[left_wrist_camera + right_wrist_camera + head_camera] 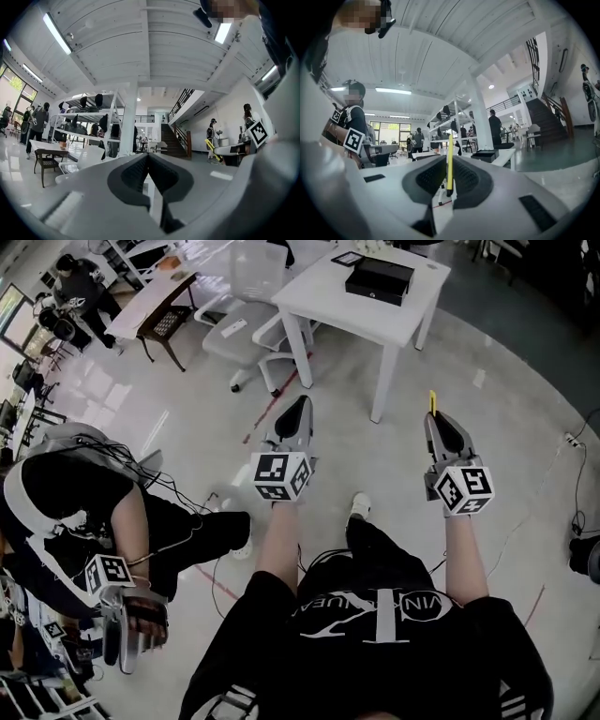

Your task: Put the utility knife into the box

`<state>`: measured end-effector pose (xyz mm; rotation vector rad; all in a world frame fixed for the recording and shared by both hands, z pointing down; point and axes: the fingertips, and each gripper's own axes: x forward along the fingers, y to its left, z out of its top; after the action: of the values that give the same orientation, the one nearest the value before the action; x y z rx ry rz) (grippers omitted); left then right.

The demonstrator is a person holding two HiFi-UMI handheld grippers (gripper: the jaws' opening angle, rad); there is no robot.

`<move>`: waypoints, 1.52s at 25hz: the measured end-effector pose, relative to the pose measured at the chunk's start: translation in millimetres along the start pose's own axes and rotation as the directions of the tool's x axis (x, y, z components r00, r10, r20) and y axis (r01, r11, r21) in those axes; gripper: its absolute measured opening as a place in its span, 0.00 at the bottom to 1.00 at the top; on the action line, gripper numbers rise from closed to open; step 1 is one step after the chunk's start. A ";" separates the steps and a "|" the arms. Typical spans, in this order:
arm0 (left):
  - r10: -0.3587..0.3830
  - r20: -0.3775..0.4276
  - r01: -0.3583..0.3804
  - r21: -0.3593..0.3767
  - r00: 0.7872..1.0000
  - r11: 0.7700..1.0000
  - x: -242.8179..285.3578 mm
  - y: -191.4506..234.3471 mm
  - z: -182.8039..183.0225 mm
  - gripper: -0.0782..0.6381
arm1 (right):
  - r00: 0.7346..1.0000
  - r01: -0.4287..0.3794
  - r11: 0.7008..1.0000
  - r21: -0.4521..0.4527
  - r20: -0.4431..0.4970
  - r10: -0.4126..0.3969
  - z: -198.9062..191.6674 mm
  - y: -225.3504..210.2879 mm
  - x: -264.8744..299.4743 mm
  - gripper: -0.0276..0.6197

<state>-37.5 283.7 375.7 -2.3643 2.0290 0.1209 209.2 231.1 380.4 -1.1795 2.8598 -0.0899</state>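
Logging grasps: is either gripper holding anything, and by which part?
Right gripper clamps the yellow utility knife by its lower part, top end past the tips. Left gripper shut, empty.

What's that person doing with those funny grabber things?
A person stands holding a tool in each hand. The right tool pinches a yellow knife that sticks out past its tips. The left tool is shut and empty. The black box sits on the white table ahead, not reached yet.
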 end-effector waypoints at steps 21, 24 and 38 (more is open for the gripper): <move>0.006 -0.036 -0.007 -0.035 0.999 0.999 176.8 86.1 -17.5 0.12 | 1.000 0.003 1.000 0.020 -0.015 -0.003 2.2 -96.1 182.5 0.12; 0.009 -0.037 -0.010 -0.033 0.999 0.999 197.6 91.8 -19.5 0.12 | 1.000 -0.016 1.000 0.019 -0.015 0.016 1.1 -106.6 204.7 0.12; -0.037 -0.055 0.036 -0.036 0.998 0.999 321.0 138.6 -41.1 0.12 | 0.998 0.017 1.000 0.021 -0.060 -0.016 -15.6 -164.3 293.3 0.12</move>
<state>-124.4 -56.8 397.3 -2.4510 2.0224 0.0915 115.7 -91.5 401.5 -1.2165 2.8925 -0.1589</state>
